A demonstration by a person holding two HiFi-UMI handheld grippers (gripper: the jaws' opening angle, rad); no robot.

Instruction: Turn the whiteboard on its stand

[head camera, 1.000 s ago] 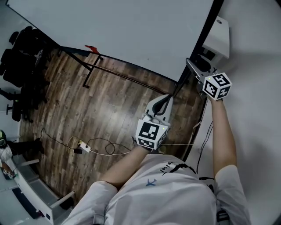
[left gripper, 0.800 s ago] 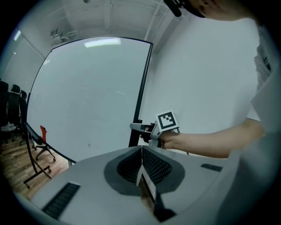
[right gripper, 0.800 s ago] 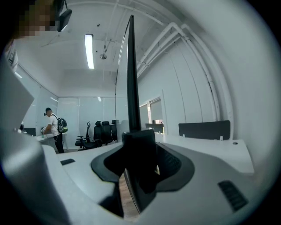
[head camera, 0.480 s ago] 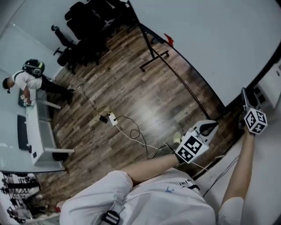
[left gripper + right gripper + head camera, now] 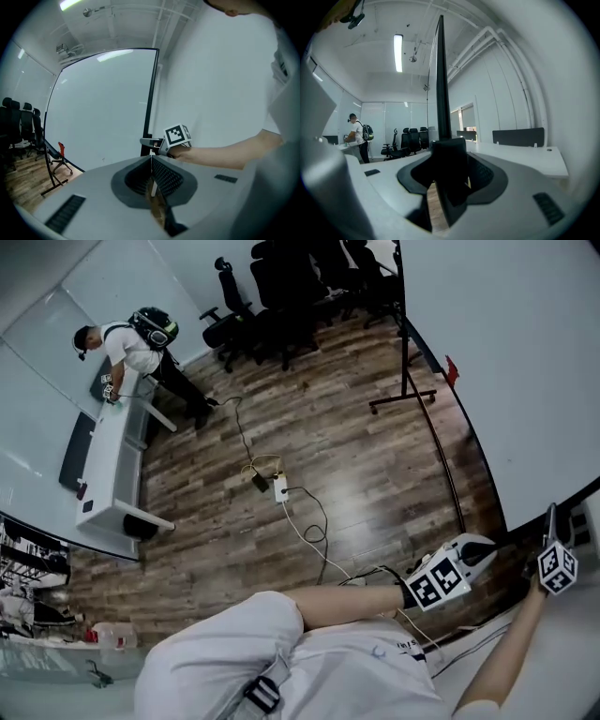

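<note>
The big whiteboard fills the head view's upper right, on a black stand with feet on the wood floor. My right gripper is at its near black side frame, low right. In the right gripper view that frame runs edge-on up from between the jaws, and my right gripper is shut on it. My left gripper hangs just left of it, clear of the board. In the left gripper view, my left gripper is shut on nothing, pointing at the board face and the right gripper's marker cube.
A power strip with loose cables lies on the floor in front of me. Black office chairs stand at the back. A person with a backpack bends over a long white desk at the left. A red item sits on the board's tray.
The head view has swung: the whiteboard went from the top to the right side, and the room with the person came into view. The right gripper stays on the frame, the left beside it.
</note>
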